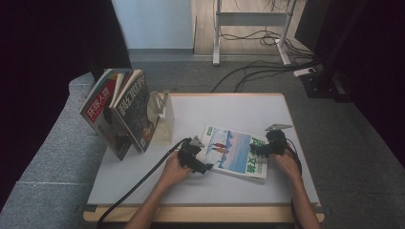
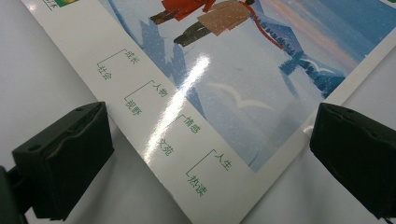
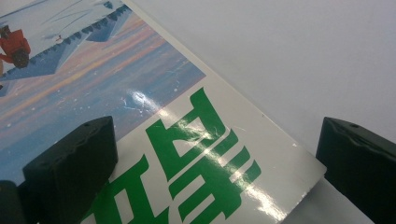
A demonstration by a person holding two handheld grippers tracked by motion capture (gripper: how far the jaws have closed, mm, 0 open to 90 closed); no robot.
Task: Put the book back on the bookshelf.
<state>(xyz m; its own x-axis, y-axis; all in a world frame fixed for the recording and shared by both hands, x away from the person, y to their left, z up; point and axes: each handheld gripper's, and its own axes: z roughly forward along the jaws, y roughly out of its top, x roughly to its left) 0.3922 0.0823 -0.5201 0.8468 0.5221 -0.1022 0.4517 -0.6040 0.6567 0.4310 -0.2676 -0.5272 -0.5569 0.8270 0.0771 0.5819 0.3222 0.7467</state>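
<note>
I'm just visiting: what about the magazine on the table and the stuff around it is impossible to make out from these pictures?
- Magazine: its small cover text is too small to read in the high view; both gripper views cut the cover at the frame edges.
- Left gripper and right gripper: whether the jaws touch the magazine is unclear, since hands and gripper bodies cover them in the high view.
- Two standing magazines: their lower corners hang past the table edge, and the white stand behind is partly hidden by them.

Both forearms are bare, with no sleeve on either. The left tool is black and blocky, with a small grey three-cornered plate on top and a thick black cable trailing off it. The right tool is black too, topped by a grey three-cornered plate, with thinner black cable. Their jaws are matt black blocks with wavy, ridged gripping faces and small round holes.
</note>
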